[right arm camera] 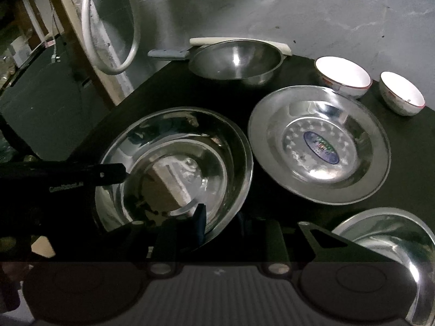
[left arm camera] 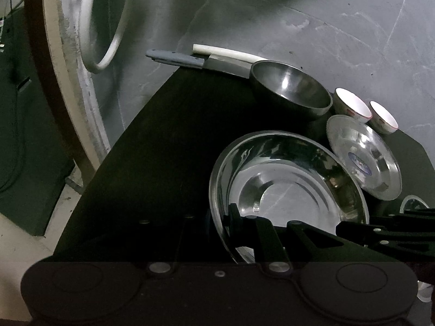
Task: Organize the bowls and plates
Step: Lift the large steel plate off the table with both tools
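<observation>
Mostly unsorted: steel plates (right arm camera: 318, 144), steel bowl (right arm camera: 236, 59) and two white bowls (right arm camera: 342, 77) lie separately on the surface (right arm camera: 163, 89); both grippers, left gripper (left arm camera: 261, 233) and right gripper (right arm camera: 217, 233), meet the near plate (right arm camera: 174, 168), grip unclear.

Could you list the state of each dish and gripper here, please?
Large steel plate: upright, empty, both grippers at its near rim.
Labelled steel plate: flat, empty.
Steel bowl: upright, empty.
Two white bowls: upright, empty.
Left gripper: grip unclear.
Right gripper: grip unclear.

Dim scene, glare on steel plates (right arm camera: 318, 146), fisheye-curved edges, dark corners
</observation>
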A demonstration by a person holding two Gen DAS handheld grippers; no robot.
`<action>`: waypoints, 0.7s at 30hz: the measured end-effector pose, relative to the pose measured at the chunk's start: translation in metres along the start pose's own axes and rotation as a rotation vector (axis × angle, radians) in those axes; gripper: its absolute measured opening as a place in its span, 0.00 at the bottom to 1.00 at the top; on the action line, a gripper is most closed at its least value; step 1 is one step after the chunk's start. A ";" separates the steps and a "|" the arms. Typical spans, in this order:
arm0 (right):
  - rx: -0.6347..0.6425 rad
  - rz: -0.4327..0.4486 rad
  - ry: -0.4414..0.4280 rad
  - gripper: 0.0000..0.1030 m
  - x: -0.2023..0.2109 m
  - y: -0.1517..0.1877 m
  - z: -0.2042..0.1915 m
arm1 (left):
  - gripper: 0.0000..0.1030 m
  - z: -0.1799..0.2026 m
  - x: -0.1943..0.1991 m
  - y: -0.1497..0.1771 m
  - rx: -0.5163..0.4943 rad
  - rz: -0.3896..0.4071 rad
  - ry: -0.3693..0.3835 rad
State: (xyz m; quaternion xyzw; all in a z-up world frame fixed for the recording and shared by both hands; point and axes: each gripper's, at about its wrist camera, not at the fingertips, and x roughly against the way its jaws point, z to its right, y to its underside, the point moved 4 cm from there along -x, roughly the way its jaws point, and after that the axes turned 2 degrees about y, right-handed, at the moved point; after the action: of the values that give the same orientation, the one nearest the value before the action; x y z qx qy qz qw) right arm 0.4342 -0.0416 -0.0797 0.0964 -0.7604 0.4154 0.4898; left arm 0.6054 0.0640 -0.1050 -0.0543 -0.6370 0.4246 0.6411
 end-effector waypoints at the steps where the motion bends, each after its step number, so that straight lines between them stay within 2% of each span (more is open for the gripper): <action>1: 0.004 0.001 -0.006 0.25 0.002 0.001 0.000 | 0.13 0.000 0.001 0.002 0.003 0.002 -0.001; 8: 0.038 0.004 -0.030 0.25 0.015 0.007 -0.005 | 0.13 0.002 0.013 0.018 0.028 0.015 -0.006; 14: 0.065 0.042 -0.033 0.25 0.034 0.009 -0.006 | 0.13 0.006 0.027 0.023 0.051 0.069 0.003; 21: 0.076 0.112 -0.015 0.25 0.064 0.002 0.003 | 0.14 0.024 0.038 0.014 0.048 0.144 0.029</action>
State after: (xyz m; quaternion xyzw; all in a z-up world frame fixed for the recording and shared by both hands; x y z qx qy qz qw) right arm 0.3987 -0.0255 -0.0285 0.0752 -0.7519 0.4702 0.4560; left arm 0.5716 0.0849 -0.0793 -0.0907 -0.6118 0.4837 0.6193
